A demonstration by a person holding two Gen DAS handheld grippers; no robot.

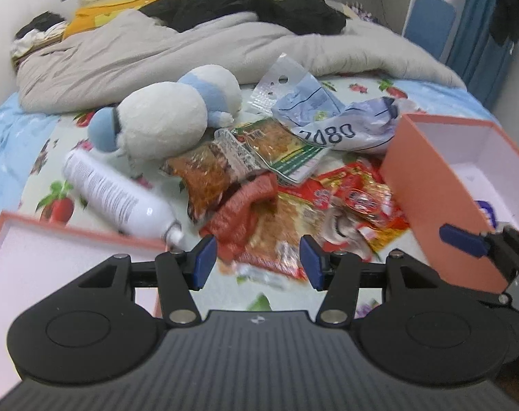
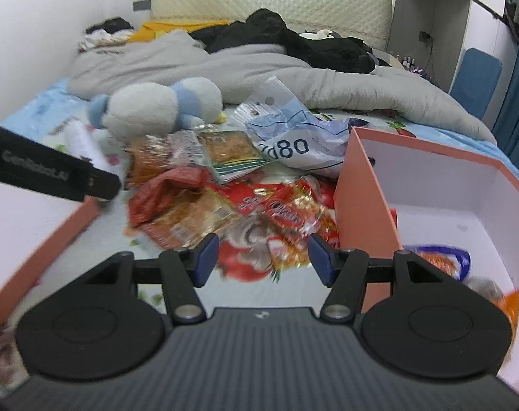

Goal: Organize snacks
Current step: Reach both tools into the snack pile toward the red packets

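A heap of snack packets lies on the bed, red, orange and clear wrappers; it also shows in the right wrist view. My left gripper is open and empty just above the near edge of the heap. My right gripper is open and empty over red packets beside the orange box. That box has a white inside and holds a blue and orange packet. A second orange box stands at the left, also in the right wrist view.
A white spray can lies left of the heap. A white and blue plush toy and a crumpled white bag lie behind it. A grey quilt and black clothes cover the far bed.
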